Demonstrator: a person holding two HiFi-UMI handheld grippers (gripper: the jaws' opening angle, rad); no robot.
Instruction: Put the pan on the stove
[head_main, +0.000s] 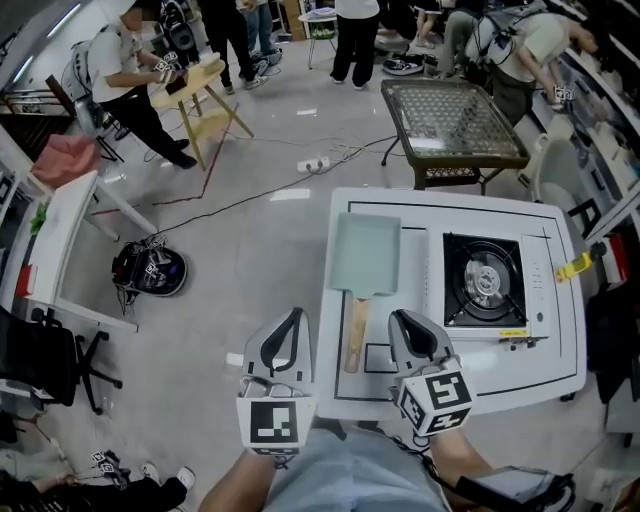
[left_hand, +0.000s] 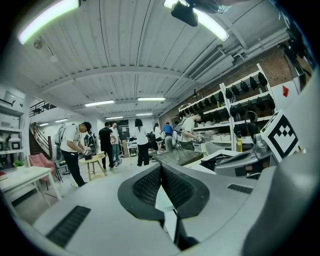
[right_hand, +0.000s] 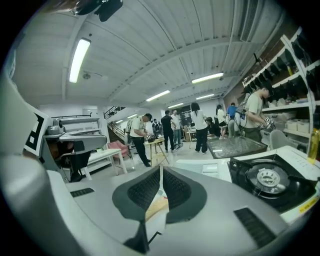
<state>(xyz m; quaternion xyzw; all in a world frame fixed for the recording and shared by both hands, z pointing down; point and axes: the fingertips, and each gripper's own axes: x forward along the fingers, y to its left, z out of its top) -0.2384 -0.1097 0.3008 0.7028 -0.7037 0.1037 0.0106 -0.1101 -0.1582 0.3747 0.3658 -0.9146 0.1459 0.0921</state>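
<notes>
A pale green rectangular pan (head_main: 366, 253) lies flat on the white table (head_main: 560, 370), its wooden handle (head_main: 354, 335) pointing toward me. To its right stands a black portable gas stove (head_main: 484, 281), its burner bare. Both grippers hover at the table's near edge. My left gripper (head_main: 296, 314) is left of the handle, over the table's corner, jaws shut and empty. My right gripper (head_main: 399, 317) is just right of the handle, also shut on nothing. In the right gripper view the handle (right_hand: 156, 209) shows below the closed jaws (right_hand: 160, 170) and the stove (right_hand: 270, 180) sits at right.
A glass-topped metal table (head_main: 455, 120) stands beyond the white one. Cables and a power strip (head_main: 313, 164) cross the floor. A white desk (head_main: 60, 230) and a dark device (head_main: 150, 270) are at left. Several people work at the back. A yellow tag (head_main: 575, 266) sits at the table's right edge.
</notes>
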